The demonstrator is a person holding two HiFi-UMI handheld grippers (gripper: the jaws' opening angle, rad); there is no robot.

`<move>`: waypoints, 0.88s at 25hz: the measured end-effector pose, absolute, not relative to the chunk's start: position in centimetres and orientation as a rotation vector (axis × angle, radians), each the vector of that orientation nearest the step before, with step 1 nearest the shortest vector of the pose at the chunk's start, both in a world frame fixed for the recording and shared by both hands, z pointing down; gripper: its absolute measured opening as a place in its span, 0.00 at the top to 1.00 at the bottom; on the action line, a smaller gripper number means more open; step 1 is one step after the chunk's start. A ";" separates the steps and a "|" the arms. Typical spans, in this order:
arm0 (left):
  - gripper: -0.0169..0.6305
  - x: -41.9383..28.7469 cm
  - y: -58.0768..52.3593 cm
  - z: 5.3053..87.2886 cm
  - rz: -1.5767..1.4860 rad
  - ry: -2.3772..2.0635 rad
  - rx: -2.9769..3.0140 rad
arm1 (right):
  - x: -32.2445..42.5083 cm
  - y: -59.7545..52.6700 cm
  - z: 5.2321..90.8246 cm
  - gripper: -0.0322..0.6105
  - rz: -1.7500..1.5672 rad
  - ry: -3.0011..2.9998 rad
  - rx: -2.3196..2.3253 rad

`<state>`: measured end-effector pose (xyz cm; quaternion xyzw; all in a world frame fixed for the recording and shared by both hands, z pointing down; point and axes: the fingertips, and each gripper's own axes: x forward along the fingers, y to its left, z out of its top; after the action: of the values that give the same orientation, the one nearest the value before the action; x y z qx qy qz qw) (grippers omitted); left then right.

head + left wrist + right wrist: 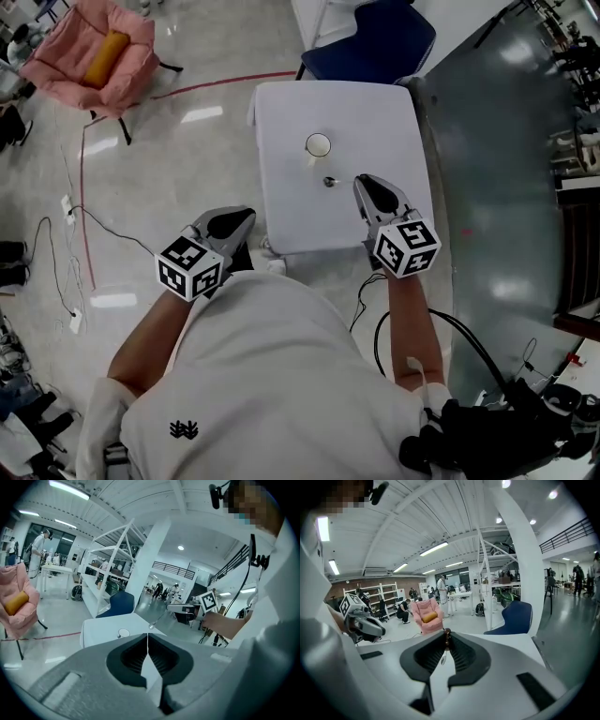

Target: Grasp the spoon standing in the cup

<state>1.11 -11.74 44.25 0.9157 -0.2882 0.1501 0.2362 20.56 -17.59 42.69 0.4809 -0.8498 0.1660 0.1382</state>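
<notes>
A small white cup [318, 145] stands near the middle of the white table [281, 122]. The thin spoon [330, 181] is out of the cup and hangs in the air over the table's front half, its bowl pointing left. My right gripper [361, 183] is shut on its handle. In the right gripper view the spoon [446, 633] shows as a dark end pinched at the tips of the right gripper [446, 638]. My left gripper [242, 217] hangs off the table's front left corner, shut and empty. In the left gripper view, past the left gripper [147, 638], are the cup [123, 633] and the spoon [157, 620].
A pink chair [94, 56] with an orange cushion stands on the floor at far left, with cables [70, 234] nearby. A blue chair [375, 42] sits behind the table. A grey panel [497, 187] runs along the table's right side. The person's white shirt fills the lower foreground.
</notes>
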 end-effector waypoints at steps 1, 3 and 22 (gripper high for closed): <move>0.95 1.3 -11.4 44.3 0.413 -0.790 2.513 | 20.5 -16.9 42.4 0.88 0.480 -2.462 1.390; 0.95 1.6 -10.9 44.3 0.417 -0.788 2.517 | 20.5 -15.5 41.9 0.88 0.484 -2.472 1.390; 0.95 3.2 -7.5 44.6 0.422 -0.784 2.530 | 20.2 -8.4 40.2 0.88 0.487 -2.520 1.374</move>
<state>3.24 -7.47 44.63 0.9185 -0.2846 0.1533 0.2279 20.22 -8.45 40.15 0.4688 -0.8600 0.1660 0.1149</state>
